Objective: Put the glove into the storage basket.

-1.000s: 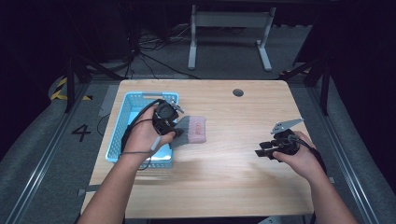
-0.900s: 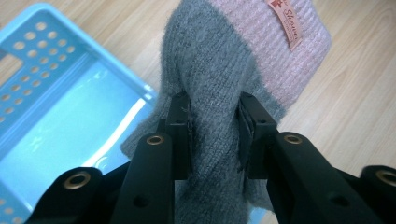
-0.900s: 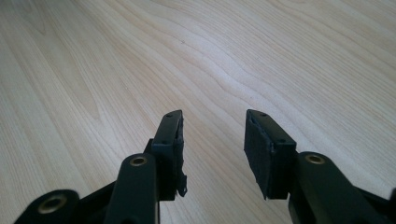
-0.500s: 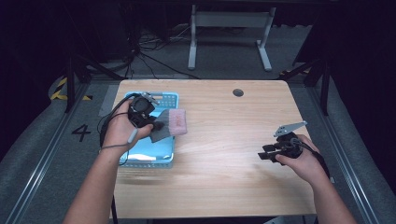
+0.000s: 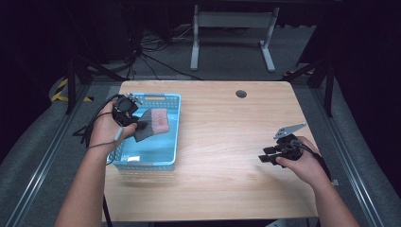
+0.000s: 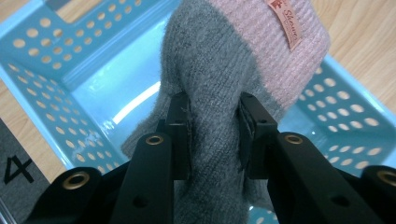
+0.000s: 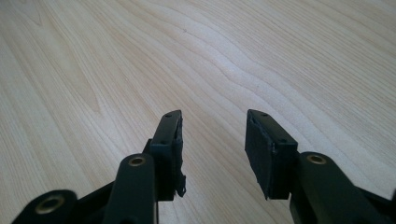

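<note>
A knitted sock, grey with a pink cuff (image 5: 160, 120) and a small label, hangs over the blue perforated basket (image 5: 170, 146). My left gripper (image 5: 140, 125) is shut on its grey part, and the left gripper view shows both jaws pinching the sock (image 6: 219, 70) above the basket's floor (image 6: 112, 93). My right gripper (image 5: 263, 159) rests low over the bare wood at the table's right side. Its jaws stand apart with nothing between them, the right gripper (image 7: 212, 126) showing only tabletop beyond.
The wooden table (image 5: 227, 137) has a round cable hole (image 5: 241, 93) near its far edge. The basket stands at the table's left side, near the left edge. Dark floor, cables and a desk frame lie beyond the table.
My left gripper has carried the sock leftward from the table's middle to above the basket. The right gripper has shifted slightly toward the near right.
</note>
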`<state>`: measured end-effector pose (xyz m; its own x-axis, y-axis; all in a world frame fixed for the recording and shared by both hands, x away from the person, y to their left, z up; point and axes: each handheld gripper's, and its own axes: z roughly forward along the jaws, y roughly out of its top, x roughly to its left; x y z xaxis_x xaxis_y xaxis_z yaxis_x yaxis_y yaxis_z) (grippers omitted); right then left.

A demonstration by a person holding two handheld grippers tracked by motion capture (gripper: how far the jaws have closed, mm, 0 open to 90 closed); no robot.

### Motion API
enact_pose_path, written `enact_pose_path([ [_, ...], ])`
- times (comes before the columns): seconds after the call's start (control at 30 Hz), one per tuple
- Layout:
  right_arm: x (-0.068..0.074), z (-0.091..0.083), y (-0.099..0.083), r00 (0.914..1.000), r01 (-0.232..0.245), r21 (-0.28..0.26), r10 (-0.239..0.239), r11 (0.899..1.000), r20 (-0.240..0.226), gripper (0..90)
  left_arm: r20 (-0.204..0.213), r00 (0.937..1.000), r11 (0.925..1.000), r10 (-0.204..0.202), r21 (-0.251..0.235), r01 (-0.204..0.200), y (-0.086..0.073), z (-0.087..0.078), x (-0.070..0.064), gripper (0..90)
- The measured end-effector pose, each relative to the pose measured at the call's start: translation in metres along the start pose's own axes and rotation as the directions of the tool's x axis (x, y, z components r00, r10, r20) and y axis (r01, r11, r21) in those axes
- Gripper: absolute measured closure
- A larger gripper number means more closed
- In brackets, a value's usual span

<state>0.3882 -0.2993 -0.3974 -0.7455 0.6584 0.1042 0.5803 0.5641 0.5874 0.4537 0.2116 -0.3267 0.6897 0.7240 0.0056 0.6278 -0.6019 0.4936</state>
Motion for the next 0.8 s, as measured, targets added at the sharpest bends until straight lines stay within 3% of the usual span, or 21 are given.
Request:
enact_pose_path([
  [0.47,0.002,0.002,0.002,0.9999,0.012,0.004,-0.012,1.0,-0.009,57.2,0.068,0.9969,0.9952,0.039,0.087,-0.045,-0.001,0.049,0.011,69.4],
  [0.8,0.005,0.003,0.005,0.9997,0.022,0.002,-0.022,1.0,-0.012,57.0,0.088,0.9944,0.9819,0.059,0.175,-0.074,-0.001,0.071,0.012,69.4],
])
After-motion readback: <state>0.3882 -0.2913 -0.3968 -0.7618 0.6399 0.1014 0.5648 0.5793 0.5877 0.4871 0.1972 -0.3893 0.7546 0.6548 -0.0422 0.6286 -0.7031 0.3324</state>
